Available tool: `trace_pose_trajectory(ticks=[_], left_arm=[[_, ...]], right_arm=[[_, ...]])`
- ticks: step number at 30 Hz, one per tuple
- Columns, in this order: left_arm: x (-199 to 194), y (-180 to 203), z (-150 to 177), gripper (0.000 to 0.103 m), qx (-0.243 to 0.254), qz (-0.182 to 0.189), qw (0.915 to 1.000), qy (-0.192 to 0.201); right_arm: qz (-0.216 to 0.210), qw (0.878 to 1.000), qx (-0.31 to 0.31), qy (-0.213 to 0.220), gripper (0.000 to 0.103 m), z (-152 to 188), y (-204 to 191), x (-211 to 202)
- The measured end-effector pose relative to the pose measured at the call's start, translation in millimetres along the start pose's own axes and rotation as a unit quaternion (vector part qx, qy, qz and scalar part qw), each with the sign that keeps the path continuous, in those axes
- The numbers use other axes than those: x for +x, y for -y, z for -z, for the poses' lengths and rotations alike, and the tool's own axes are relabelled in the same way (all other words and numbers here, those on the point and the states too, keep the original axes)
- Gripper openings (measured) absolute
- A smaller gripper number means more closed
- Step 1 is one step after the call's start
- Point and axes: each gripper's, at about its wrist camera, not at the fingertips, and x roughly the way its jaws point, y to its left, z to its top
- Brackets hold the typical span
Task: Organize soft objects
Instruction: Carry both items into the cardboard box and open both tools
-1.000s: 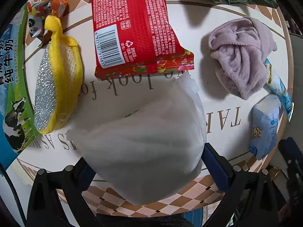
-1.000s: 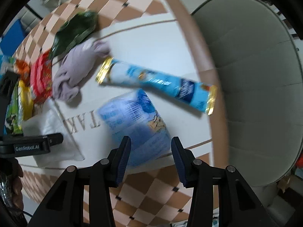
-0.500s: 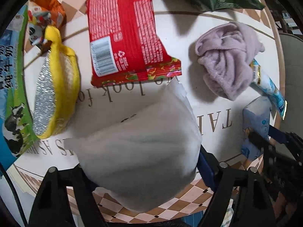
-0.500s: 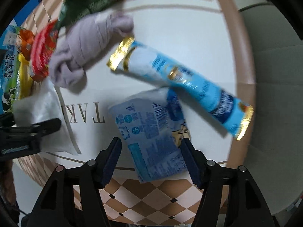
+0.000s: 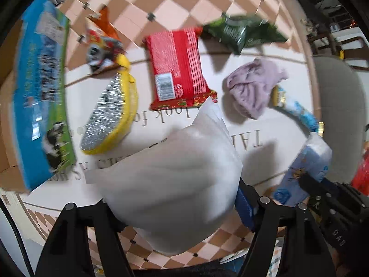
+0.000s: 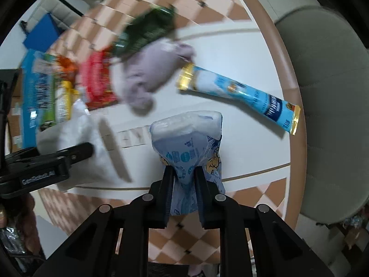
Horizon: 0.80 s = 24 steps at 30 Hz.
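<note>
My left gripper (image 5: 175,207) is shut on a white soft pad (image 5: 175,173) and holds it above the round table (image 5: 265,120). My right gripper (image 6: 184,175) is shut on a light blue tissue pack (image 6: 186,136), lifted off the table; the pack also shows in the left wrist view (image 5: 304,166). A crumpled lilac towel (image 5: 253,85) lies on the table's right part and shows in the right wrist view (image 6: 150,76). A yellow scrub sponge with a silver face (image 5: 110,115) lies at the left.
A red snack pack (image 5: 177,67), a green bag (image 5: 244,33), an orange packet (image 5: 101,39), a blue-green milk carton (image 5: 39,92) and a long blue stick packet (image 6: 239,92) lie on the table. A grey chair (image 6: 329,115) stands at the right.
My right gripper has closed on the tissue pack and lifted it off the table. My left gripper has risen and pulled back with the white pad still in it.
</note>
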Motion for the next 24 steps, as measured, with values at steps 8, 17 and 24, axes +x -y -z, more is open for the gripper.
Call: trace_pose_trajectory(ticks=[8, 17, 24], left_arm=[[-108, -44, 11, 0.070, -0.018, 0.031, 0.9960, 0.082], [-196, -187, -2, 0.070, -0.056, 0.020, 0.9903, 0.126], [-185, -287, -41, 0.071, -0.054, 0.020, 0.9944, 0.089]], right_arm=[[-0.042, 0.995, -0.060, 0.062, 0.019, 3, -125, -61], [-0.084, 0.986, -0.110, 0.093, 0.018, -44, -309, -66], [-0.059, 0.989, -0.121, 0.068, 0.017, -88, -428, -1]])
